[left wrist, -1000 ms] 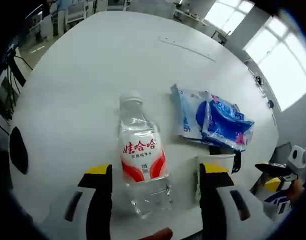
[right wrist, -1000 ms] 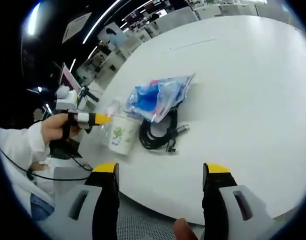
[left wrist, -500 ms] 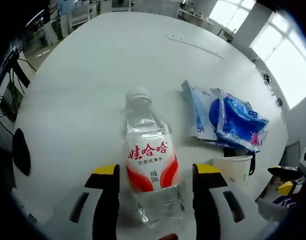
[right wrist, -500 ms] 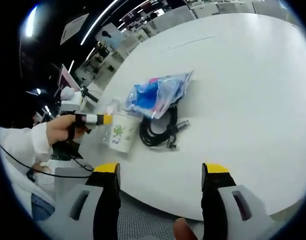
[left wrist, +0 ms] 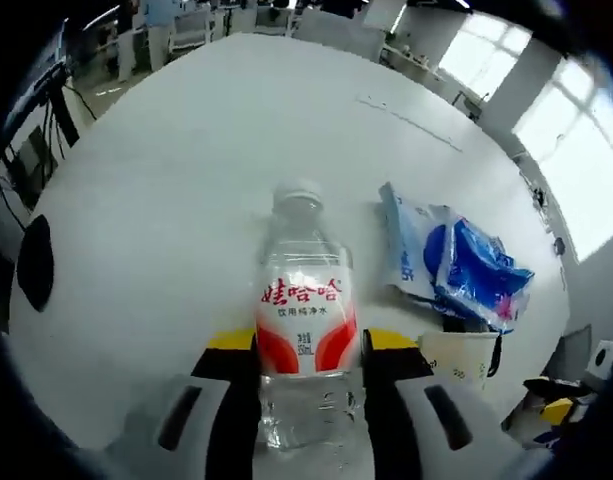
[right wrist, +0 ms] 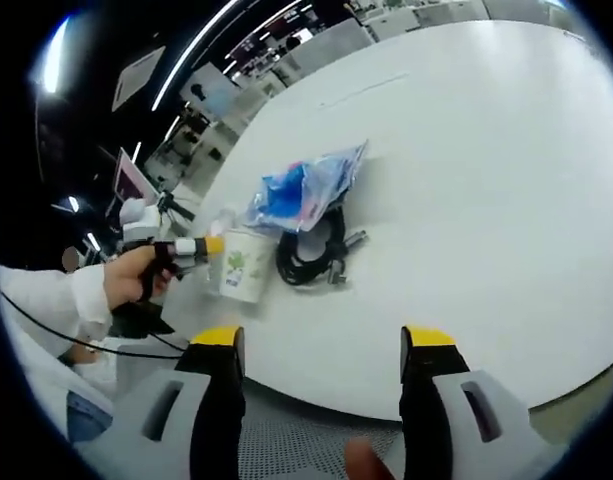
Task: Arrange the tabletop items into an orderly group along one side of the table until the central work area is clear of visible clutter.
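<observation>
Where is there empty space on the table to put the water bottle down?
The white table is bare across its whole far stretch, beyond the blue bag. It is crowded near the edge, where the paper cup, black cable and bag huddle together beside the water bottle.

The water bottle point(left wrist: 304, 330) is clear, glossy plastic with a smooth red-and-white printed label and a white ribbed plastic cap. At its 3 o'clock, the blue packet point(left wrist: 456, 262) is shiny, crinkled plastic film. The cup point(right wrist: 242, 265) looks like matt white paper with a green print. The cable point(right wrist: 311, 252) beside it has a black, rubbery, slightly glossy sheath. The tabletop point(right wrist: 486, 180) is smooth, matt white.
</observation>
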